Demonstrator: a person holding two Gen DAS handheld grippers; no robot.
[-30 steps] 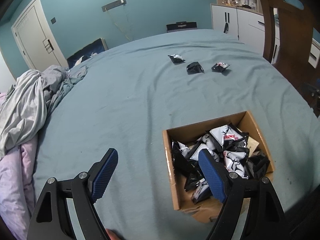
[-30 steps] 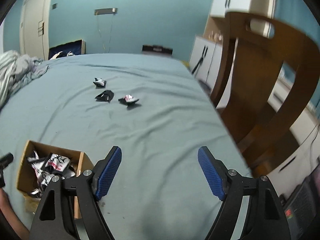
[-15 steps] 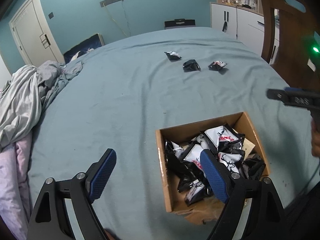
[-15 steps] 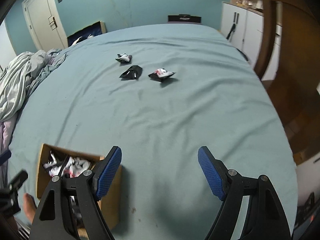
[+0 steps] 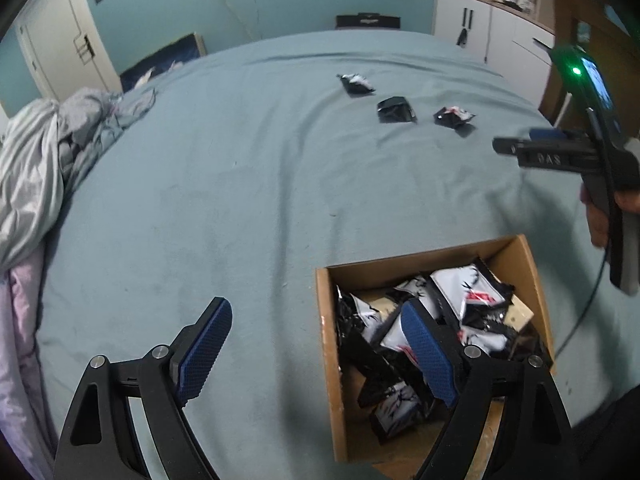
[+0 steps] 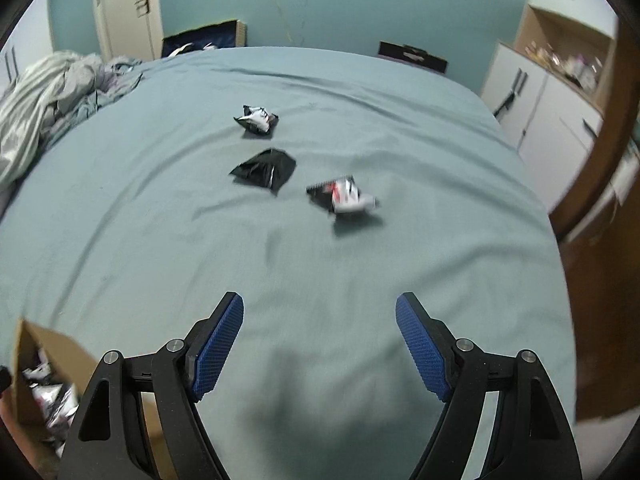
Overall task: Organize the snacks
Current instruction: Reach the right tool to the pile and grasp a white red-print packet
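Three small snack packets lie loose on the blue bedsheet: a black-and-white one, an all-black one and a white-red-black one; they also show far off in the left wrist view. A cardboard box holds several similar packets. My left gripper is open and empty, its right finger over the box's left part. My right gripper is open and empty above the sheet, short of the white-red packet. It also appears in the left wrist view.
A rumpled grey blanket lies at the bed's left edge. A wooden chair and white cabinets stand to the right of the bed. The box corner shows at the lower left of the right wrist view.
My right gripper has swung left and forward over the bed toward the three loose packets, which now look closer. My left gripper has stayed open over the box's left edge.
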